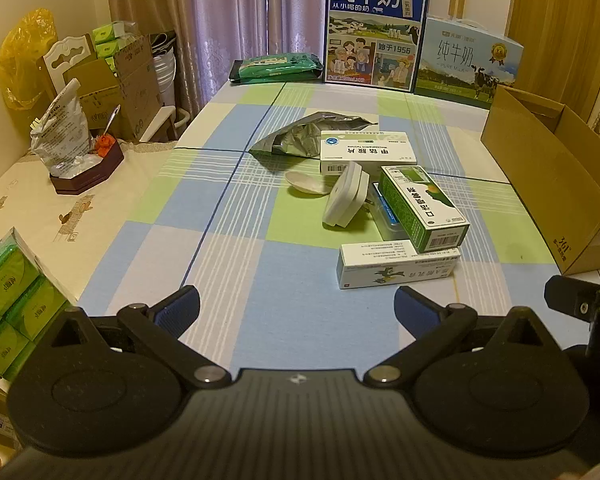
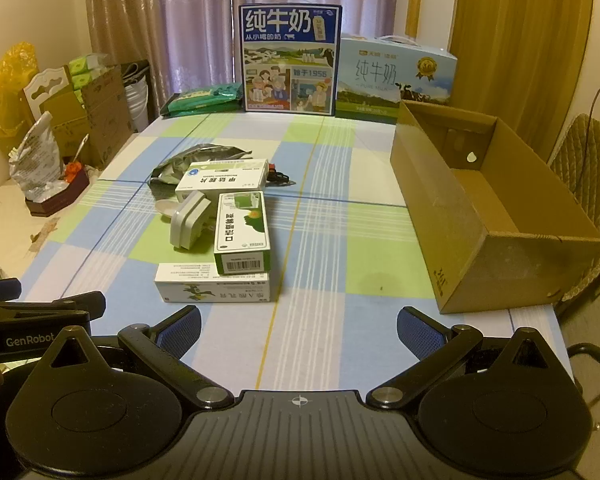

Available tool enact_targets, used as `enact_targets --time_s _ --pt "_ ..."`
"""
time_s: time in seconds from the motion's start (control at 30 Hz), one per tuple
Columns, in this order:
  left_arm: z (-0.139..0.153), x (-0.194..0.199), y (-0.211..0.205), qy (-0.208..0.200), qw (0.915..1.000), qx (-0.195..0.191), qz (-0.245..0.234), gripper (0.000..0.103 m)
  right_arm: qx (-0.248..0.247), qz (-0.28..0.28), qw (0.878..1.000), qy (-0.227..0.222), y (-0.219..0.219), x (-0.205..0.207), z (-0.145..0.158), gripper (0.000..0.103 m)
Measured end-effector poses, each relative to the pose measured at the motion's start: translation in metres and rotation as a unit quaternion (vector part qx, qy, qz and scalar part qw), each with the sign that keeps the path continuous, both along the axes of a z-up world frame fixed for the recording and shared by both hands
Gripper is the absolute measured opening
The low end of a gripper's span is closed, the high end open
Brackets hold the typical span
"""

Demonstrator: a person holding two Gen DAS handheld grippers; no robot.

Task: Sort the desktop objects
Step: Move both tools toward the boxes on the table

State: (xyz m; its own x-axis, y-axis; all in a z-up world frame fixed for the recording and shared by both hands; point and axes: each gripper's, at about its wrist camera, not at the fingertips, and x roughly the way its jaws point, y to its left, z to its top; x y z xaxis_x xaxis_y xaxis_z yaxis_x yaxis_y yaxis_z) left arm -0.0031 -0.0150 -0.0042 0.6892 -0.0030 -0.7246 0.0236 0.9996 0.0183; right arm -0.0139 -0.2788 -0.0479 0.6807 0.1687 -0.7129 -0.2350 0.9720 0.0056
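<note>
A small pile lies mid-table on the checked cloth. It holds a long white box [image 1: 396,270] [image 2: 216,287] nearest me, a green-and-white box [image 1: 422,206] [image 2: 242,232] resting on it, a white power adapter [image 1: 346,196] [image 2: 188,220], a white medicine box [image 1: 366,152] [image 2: 222,180], a white spoon [image 1: 306,184] and a silver foil bag [image 1: 300,136] [image 2: 196,158]. An open cardboard box [image 1: 560,184] [image 2: 488,216] stands to the right. My left gripper [image 1: 296,306] and right gripper [image 2: 298,326] both hover open near the table's front edge, nothing between their fingers.
Two milk cartons [image 2: 290,60] [image 2: 396,76] and a green packet [image 2: 204,98] stand along the far edge. On the left are a dark tray with a bag [image 1: 86,168], green tissue packs [image 1: 8,304], cardboard boxes and a yellow bag. A chair [image 2: 584,168] stands at the right.
</note>
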Motion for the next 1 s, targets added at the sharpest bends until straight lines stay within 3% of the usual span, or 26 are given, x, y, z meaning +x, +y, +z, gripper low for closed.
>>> enact_targets --time_s 0.23,0.37,0.47,0.57,0.67,0.9,1.0 --pt "0.001 0.001 0.0 0.005 0.9999 -0.011 0.0 0.102 0.011 -0.002 1.0 0.002 -0.004 0.001 0.001 0.101" --pt "0.004 0.002 0.006 0.01 0.9992 -0.036 -0.013 0.101 0.039 -0.001 0.999 0.017 -0.01 0.006 0.004 0.101" --pt "0.008 0.007 0.008 0.009 0.9986 -0.039 -0.034 0.101 0.04 0.011 0.999 -0.007 -0.011 0.012 0.009 0.101" --pt "0.011 0.02 0.016 0.013 0.9975 -0.034 -0.06 0.101 0.034 0.03 0.997 -0.057 -0.014 0.02 0.016 0.101" --pt "0.014 0.036 0.023 0.006 0.996 -0.023 -0.086 0.101 0.032 0.058 0.996 -0.054 -0.014 0.04 0.022 0.101" --pt "-0.005 0.083 0.024 0.01 0.9829 -0.003 -0.184 0.101 0.03 0.093 0.995 0.006 0.002 0.104 0.01 0.101" --pt "-0.023 0.096 0.019 0.015 0.9678 0.006 -0.251 0.101 0.022 0.113 0.993 0.025 0.013 0.123 -0.008 0.101"
